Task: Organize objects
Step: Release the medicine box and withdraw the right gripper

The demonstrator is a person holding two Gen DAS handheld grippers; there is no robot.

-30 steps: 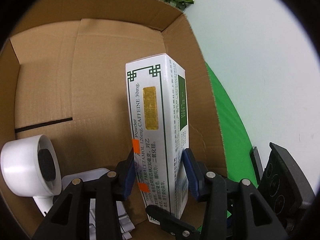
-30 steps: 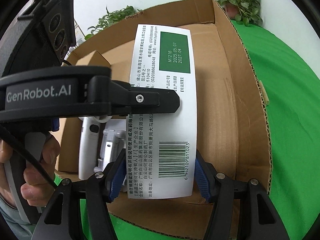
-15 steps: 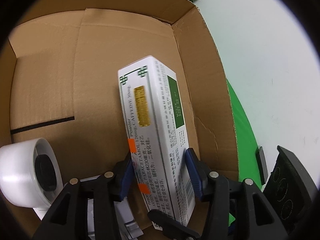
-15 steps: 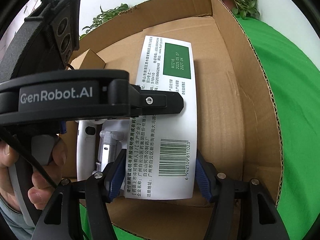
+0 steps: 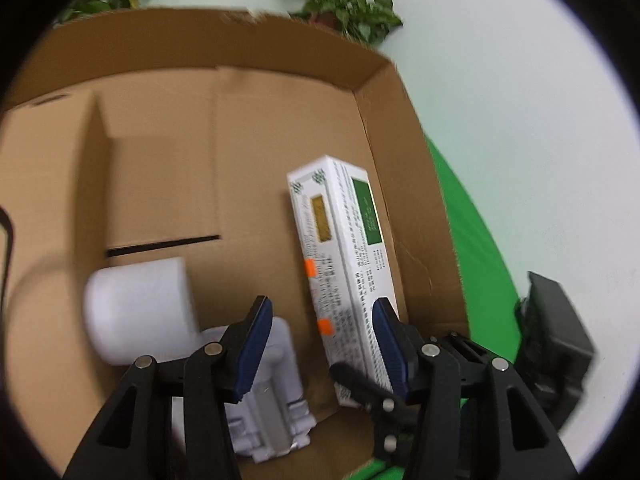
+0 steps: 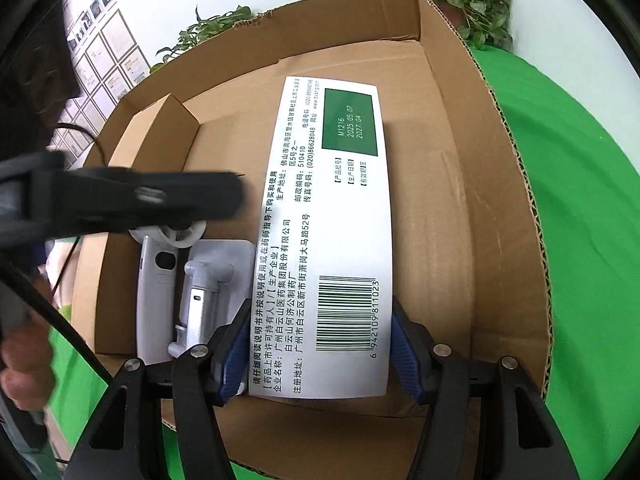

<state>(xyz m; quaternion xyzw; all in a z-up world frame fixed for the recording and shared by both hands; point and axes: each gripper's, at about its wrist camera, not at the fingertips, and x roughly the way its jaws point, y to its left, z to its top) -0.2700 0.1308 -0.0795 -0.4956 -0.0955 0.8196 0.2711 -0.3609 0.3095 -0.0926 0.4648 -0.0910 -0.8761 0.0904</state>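
Note:
A white medicine box [image 6: 332, 220] with a green panel and a barcode lies inside the open cardboard carton [image 6: 460, 200], along its right wall. My right gripper [image 6: 320, 308] is shut on the box's near end, one blue pad on each long side. In the left wrist view the same medicine box [image 5: 340, 264] sits close to my left gripper's [image 5: 320, 308] right pad, while the left pad stands well clear of it; that gripper is open. One of the left gripper's fingers [image 6: 180, 196] crosses the right wrist view as a blurred black bar.
In the carton's near left part sit a white tape roll [image 5: 140, 308] and a white plastic device [image 5: 272, 392]. A cardboard flap [image 6: 160, 132] stands at the far left. Green cloth [image 6: 580, 240] surrounds the carton, and potted plants [image 5: 344, 4] stand behind it. A hand [image 6: 24, 376] shows at lower left.
My left gripper has let go of the medicine box, widened its jaws and drawn back to the left. The box has tilted toward the carton's right wall. The right gripper kept its hold.

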